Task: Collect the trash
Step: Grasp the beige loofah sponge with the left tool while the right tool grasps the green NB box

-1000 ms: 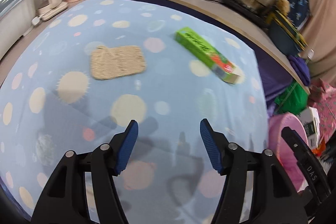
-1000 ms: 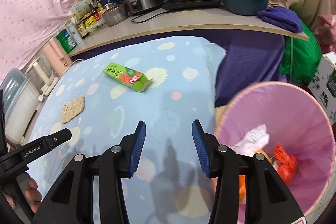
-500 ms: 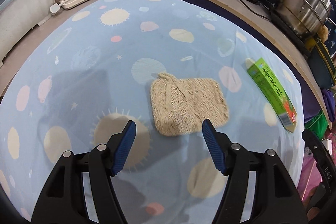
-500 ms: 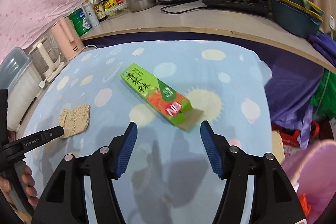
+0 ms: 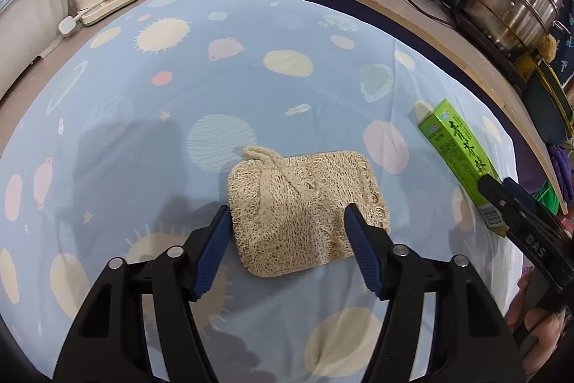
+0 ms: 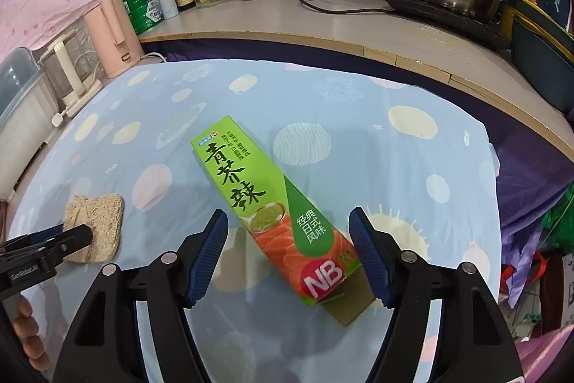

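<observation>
— Two items uncollected: loofah pad at six o'clock, green box toward three.
— Claws? 
— Left gripper just narrowing around pad, right gripper just widening, straddling box; neither clamped.

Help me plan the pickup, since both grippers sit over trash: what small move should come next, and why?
Probably lower both grippers a little, then close. The left gripper, whose jaws have just been closing, straddles the loofah pad without pinching it. The right gripper, whose jaws have just been opening, brackets the green box, which lies at a slant between its pads, untouched.
</observation>
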The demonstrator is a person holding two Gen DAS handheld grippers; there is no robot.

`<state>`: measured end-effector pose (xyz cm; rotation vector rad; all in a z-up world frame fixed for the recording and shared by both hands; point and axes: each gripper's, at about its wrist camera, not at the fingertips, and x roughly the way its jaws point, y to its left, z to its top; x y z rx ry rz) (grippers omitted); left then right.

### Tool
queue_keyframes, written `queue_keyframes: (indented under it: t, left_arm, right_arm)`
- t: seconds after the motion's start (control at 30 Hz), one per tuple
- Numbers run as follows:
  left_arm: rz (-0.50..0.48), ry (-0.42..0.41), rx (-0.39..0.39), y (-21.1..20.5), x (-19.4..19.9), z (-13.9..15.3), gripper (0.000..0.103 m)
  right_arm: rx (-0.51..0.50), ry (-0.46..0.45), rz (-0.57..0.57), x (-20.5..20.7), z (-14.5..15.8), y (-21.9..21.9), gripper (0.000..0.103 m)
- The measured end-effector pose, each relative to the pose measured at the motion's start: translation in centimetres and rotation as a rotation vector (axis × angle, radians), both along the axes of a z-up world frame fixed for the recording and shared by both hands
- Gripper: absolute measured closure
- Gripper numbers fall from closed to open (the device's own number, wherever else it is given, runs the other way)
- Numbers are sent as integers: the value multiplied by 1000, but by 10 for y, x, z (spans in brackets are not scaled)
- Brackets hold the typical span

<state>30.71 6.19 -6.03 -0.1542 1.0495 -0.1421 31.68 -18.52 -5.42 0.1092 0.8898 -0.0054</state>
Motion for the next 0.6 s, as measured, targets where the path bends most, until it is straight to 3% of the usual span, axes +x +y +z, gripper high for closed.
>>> queue_keyframes:
  t: [0.07, 0.13, 0.17, 0.4, 0.6]
  left_arm:
    - [-31, 10, -22, -5, -1, 0, 61]
    - [-61, 21, -34, -10, -4, -1, 80]
    - [-78, 26, -44, -13, -6, -1, 83]
    - [-133, 4, -44, -29, -33, 8, 84]
    - [-167, 4, -50, -36, -66, 19, 84]
  right_arm:
    - [4, 8, 10, 5, -4, -2, 36]
    - [7, 16, 12, 6, -6, -2, 37]
    - [10, 14, 15, 5, -6, -3, 38]
    - [44, 20, 23, -23, -2, 0, 57]
    - [91, 26, 0, -66, 4, -1, 60]
